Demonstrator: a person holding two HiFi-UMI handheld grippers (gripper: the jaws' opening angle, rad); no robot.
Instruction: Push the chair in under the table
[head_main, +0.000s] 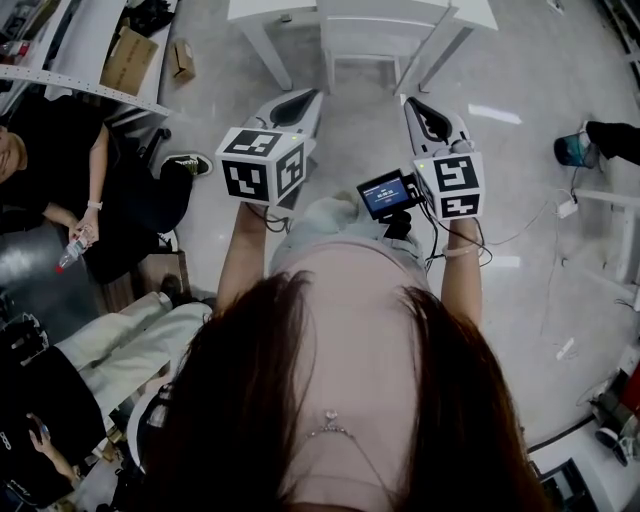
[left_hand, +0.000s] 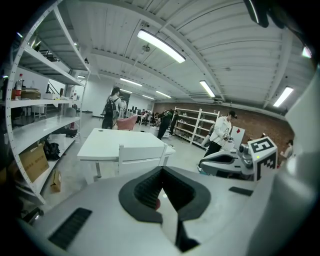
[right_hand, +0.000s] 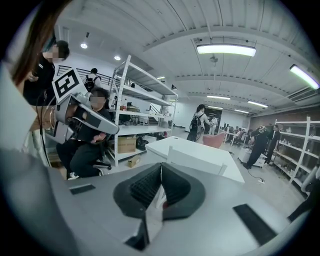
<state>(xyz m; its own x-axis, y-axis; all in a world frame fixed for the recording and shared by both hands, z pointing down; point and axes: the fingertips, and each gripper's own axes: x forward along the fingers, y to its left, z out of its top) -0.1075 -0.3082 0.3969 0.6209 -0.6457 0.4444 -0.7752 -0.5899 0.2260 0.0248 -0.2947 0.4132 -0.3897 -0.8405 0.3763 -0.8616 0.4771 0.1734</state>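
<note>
In the head view, a seated person (head_main: 60, 190) in black is at nine o'clock with a clear bottle (head_main: 70, 252) in one hand, its label too small to read; a brown box (head_main: 128, 60) lies at ten o'clock under a shelf (head_main: 60, 80), with no legible print; the left gripper (head_main: 305, 97) points toward twelve o'clock, and its own view shows the jaws pressed together with nothing between them; its cube (head_main: 262, 160) carries black-and-white square markers and no words; the white chair (head_main: 372, 38) stands at twelve o'clock, well apart from both grippers; it sits between the legs of the white table (head_main: 262, 12), with its back upright just at the near edge of the top; in both gripper views the chair back shows straight ahead above the closed jaws, with the tabletop behind it; a small screen (head_main: 385, 193) sits just left of the right cube, and its blue display holds lines of text too small to read; the right gripper (head_main: 415, 105) also points toward twelve o'clock, jaws together and empty; its cube (head_main: 458, 185) bears the same kind of square markers; a teal container (head_main: 575, 150) stands at two o'clock on the grey floor (head_main: 520, 80); pale cables (head_main: 540, 225) trail across the floor at three o'clock.
</note>
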